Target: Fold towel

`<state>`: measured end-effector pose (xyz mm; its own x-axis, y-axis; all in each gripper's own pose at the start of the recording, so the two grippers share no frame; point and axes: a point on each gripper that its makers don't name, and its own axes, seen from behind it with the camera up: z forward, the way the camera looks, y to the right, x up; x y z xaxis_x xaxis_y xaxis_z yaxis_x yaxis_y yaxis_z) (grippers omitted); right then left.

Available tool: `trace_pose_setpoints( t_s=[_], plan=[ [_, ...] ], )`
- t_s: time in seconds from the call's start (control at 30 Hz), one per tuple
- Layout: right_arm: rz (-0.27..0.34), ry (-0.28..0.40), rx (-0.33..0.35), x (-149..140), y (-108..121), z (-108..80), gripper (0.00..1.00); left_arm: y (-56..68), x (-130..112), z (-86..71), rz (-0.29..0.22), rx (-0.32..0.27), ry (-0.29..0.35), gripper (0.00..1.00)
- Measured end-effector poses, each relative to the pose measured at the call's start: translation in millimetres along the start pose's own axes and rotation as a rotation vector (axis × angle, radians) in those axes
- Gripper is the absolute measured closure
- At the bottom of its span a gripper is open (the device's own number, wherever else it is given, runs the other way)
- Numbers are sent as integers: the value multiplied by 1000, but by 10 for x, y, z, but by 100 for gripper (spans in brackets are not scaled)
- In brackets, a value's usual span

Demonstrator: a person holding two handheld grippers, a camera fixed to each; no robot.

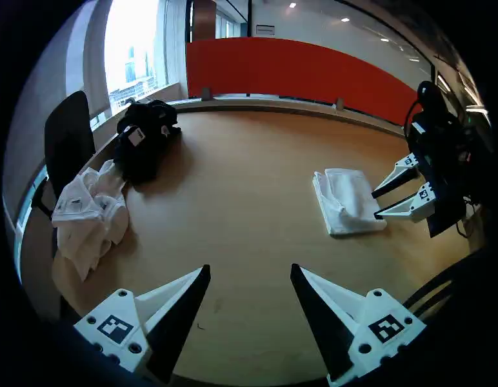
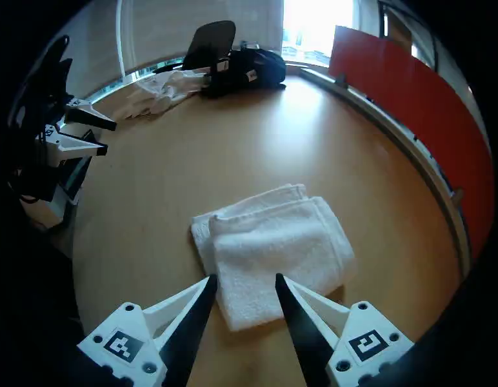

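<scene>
Your left gripper (image 1: 249, 267) is released: in the left gripper view its 2 fingers stand wide apart over bare wood, with nothing between them. It hangs above the near part of the table (image 1: 249, 180), well apart from the towel (image 2: 275, 248).

The towel lies flat on the table, folded into a thick white rectangle with layered edges showing along one side. In the right gripper view it sits just ahead of your right gripper (image 2: 246, 277), whose 2 fingers are spread, with the dark tips over the towel's near edge and white cloth showing in the gap between them. The fingers do not pinch the cloth; the claw is released. In the left gripper view, those same fingertips show at the towel's far side, right at its edge. Whether they touch the cloth cannot be told.

At the far end of the table a black bag (image 1: 144, 138) rests near the window (image 1: 129, 58). Just beside it is a loose heap of white cloth (image 1: 91, 213), crumpled and hanging a little over the table's edge. A dark chair (image 1: 67, 138) stands behind that heap. A red partition (image 1: 300, 71) runs along the table's far side.

In the right gripper view, your left gripper shows off to the left side, its 2 fingers parted and pointing across the table.
</scene>
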<state>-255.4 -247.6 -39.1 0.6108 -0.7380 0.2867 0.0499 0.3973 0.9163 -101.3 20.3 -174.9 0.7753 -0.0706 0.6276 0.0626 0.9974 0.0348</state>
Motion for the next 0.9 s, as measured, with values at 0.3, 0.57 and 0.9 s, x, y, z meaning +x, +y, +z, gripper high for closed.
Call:
trace_pose_setpoints(
  t_s=[0.3, 0.57, 0.9],
  plan=[
    [55, 1, -37, -126, -23, -54, 31, -10, 1, -17, 8, 1, 1, 8],
    [80, -23, -57, -326, -100, -60, 31, -1, 1, -22, 9, 1, 3, 8],
    [116, -42, -78, -495, -142, -71, 31, 22, -12, -26, 12, -5, 0, 8]
  ],
)
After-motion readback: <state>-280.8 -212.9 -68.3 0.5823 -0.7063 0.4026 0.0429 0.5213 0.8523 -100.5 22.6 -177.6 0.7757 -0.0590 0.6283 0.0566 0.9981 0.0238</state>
